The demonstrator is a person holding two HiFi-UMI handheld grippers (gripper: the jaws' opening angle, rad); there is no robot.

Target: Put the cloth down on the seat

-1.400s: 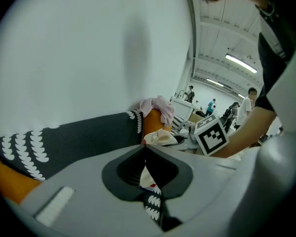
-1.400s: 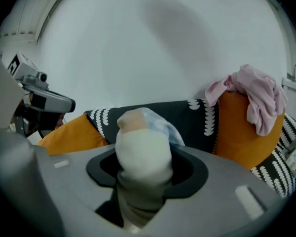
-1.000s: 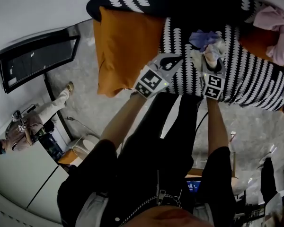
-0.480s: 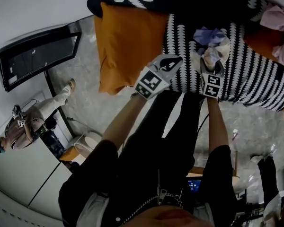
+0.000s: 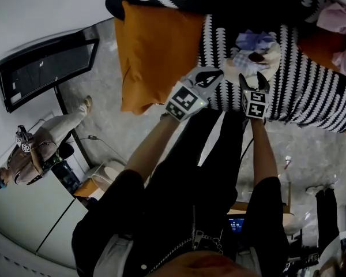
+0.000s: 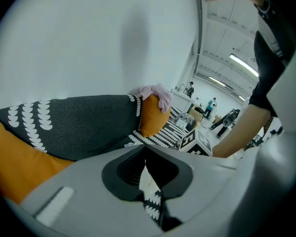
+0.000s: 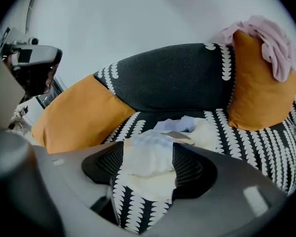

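Release step: right tool (image 5: pixel 254 79) jaws just opened wide, let go, crumpled cloth (image 5: pixel 255 53) lying loose between them on patterned sofa seat (image 5: pixel 311 91); left tool (image 5: pixel 206 77) clenched, empty; next, back right tool off without snagging.

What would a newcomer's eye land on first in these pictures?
The big orange cushion stands out brightly against the black-and-white patterned seat, at the left in the head view. Next comes the pale crumpled cloth mid-seat, lying between the jaws of the right gripper, which have just been opening. A pink garment drapes over the second orange cushion at the right.
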